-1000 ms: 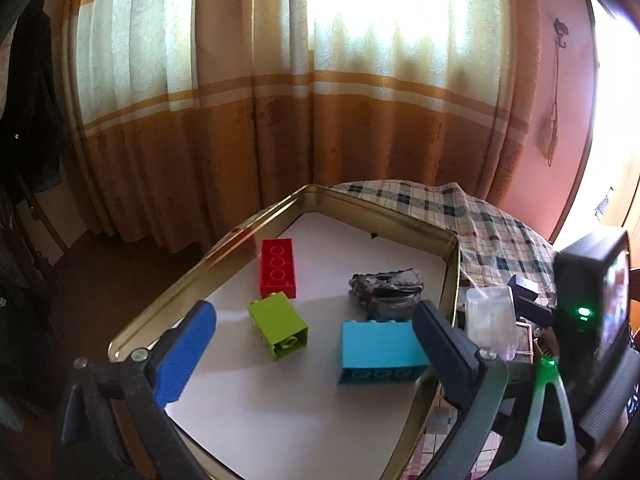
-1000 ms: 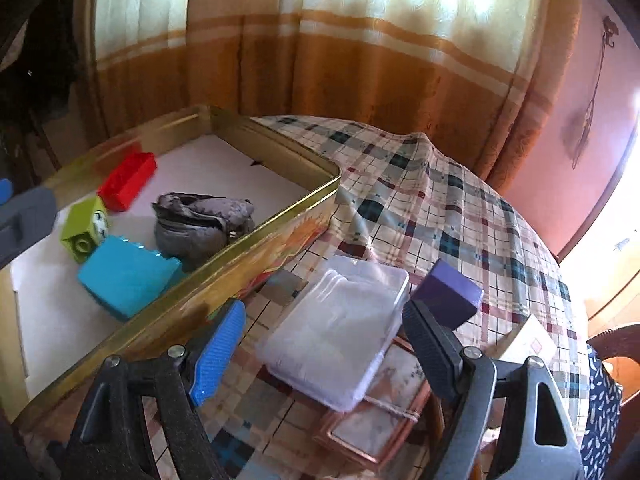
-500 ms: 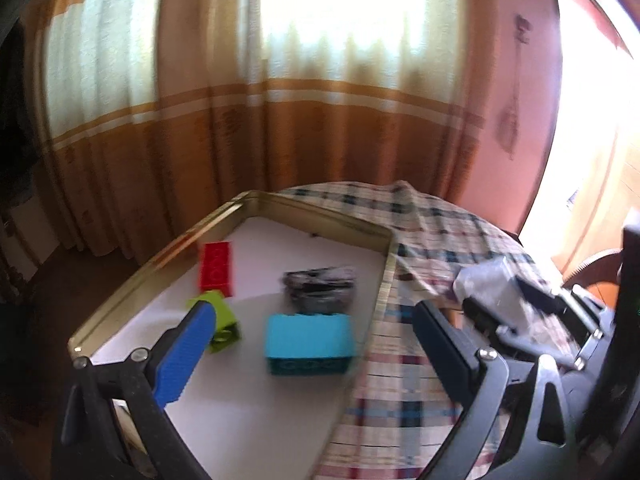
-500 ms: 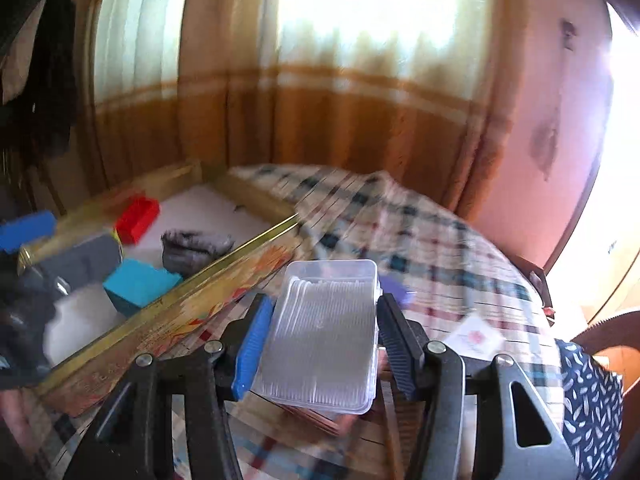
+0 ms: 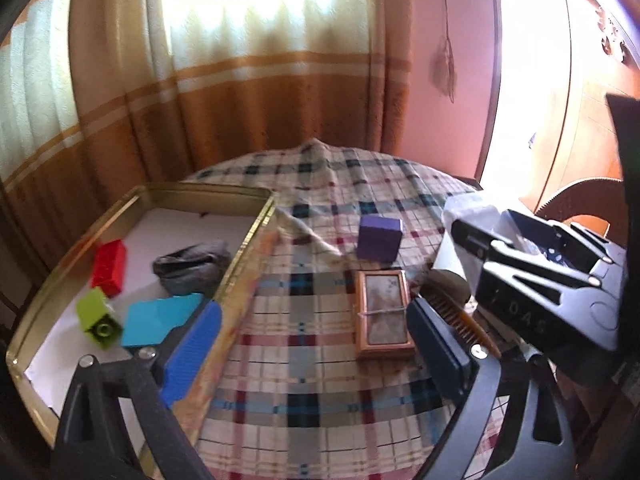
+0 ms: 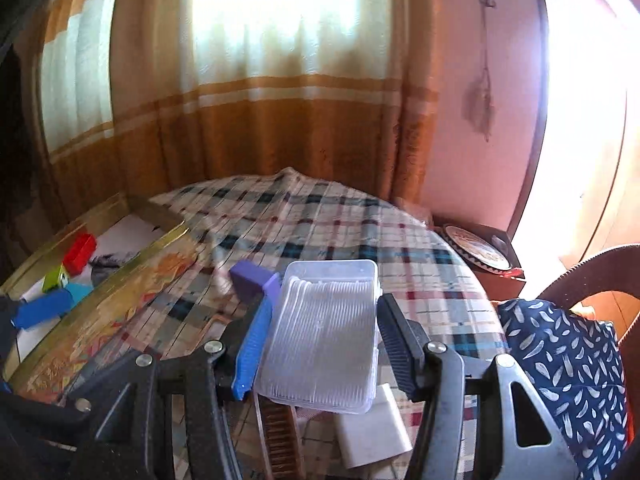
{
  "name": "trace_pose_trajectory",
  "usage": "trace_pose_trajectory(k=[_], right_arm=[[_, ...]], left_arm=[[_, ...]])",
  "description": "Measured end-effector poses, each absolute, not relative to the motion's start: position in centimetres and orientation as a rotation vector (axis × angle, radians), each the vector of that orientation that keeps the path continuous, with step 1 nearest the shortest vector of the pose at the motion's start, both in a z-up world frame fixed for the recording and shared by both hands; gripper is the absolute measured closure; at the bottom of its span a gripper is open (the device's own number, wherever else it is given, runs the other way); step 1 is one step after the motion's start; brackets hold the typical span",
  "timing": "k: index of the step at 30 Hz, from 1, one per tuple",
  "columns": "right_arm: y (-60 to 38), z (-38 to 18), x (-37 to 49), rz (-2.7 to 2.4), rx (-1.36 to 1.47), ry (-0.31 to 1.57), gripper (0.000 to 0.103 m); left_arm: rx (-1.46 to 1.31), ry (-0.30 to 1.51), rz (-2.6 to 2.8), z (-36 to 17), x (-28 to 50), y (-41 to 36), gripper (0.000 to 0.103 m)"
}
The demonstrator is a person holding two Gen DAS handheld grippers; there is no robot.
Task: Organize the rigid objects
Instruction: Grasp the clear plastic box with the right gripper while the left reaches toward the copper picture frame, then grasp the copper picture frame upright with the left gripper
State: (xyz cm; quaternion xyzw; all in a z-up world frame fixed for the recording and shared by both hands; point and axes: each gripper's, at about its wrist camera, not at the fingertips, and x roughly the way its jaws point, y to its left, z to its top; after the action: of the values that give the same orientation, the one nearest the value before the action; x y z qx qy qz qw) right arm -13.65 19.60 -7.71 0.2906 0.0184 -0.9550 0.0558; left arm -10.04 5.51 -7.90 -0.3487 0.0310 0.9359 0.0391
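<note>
Two hand-held grippers, one plaid-covered table. The right gripper is clamped on the clear plastic box, one pad against each long side, the box carried above the cloth; a second ago this box lay on the table between spread jaws, on top of the wooden frame. That frame is now uncovered, with the purple box just beyond it and a brown comb beside it. The left gripper stands wide with nothing between its pads, its jaws having just narrowed a little; earlier it looked into the gold tin tray, now it faces the cloth and frame. Tray contents unchanged: red brick, green brick, blue brick, grey pouch.
</note>
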Motion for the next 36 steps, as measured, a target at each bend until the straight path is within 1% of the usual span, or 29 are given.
trace_pose_trajectory(k=[8, 11, 13, 17, 18, 20, 21, 22, 24, 25, 29, 36], right_arm=[[20.8, -7.5, -13.3, -2.922, 0.847, -0.019, 0.046], [20.7, -7.7, -13.3, -2.918, 0.852, -0.025, 0.046], [20.4, -7.6, -13.2, -2.915, 0.846, -0.011, 0.046], [20.2, -7.7, -13.2, -2.918, 0.84, -0.002, 0.046], [20.3, -7.7, -13.2, -2.917, 0.841, -0.002, 0.046], [20.4, -7.8, -13.2, -2.915, 0.846, -0.004, 0.046], [20.3, -7.8, -13.3, -2.913, 0.85, -0.005, 0.046], [20.3, -7.8, -13.3, -2.911, 0.854, -0.005, 0.046], [20.2, -7.9, -13.4, -2.908, 0.86, -0.005, 0.046], [20.2, -7.9, -13.4, -2.907, 0.861, -0.004, 0.046], [20.1, -7.8, -13.3, -2.907, 0.852, 0.001, 0.046], [20.2, -7.8, -13.2, -2.908, 0.842, -0.009, 0.046]], left_arm=[[-1.15, 0.167, 2.789, -9.5, -11.6, 7.6, 0.009], [-1.19, 0.153, 2.752, -10.2, -12.3, 7.9, 0.014], [-1.216, 0.139, 2.734, -10.5, -12.7, 7.9, 0.014], [-1.246, 0.13, 2.7, -11.0, -13.5, 8.2, 0.019], [-1.262, 0.131, 2.683, -11.3, -13.7, 8.3, 0.022], [-1.3, 0.115, 2.646, -11.7, -14.2, 8.5, 0.035], [-1.313, 0.105, 2.629, -11.9, -14.4, 8.5, 0.038], [-1.329, 0.105, 2.611, -12.2, -14.5, 8.6, 0.045], [-1.331, 0.118, 2.606, -12.3, -14.5, 8.8, 0.051], [-1.323, 0.126, 2.599, -12.3, -14.4, 9.0, 0.057], [-1.305, 0.118, 2.615, -12.1, -14.1, 8.9, 0.058], [-1.178, 0.147, 2.732, -10.7, -12.7, 8.8, 0.057]])
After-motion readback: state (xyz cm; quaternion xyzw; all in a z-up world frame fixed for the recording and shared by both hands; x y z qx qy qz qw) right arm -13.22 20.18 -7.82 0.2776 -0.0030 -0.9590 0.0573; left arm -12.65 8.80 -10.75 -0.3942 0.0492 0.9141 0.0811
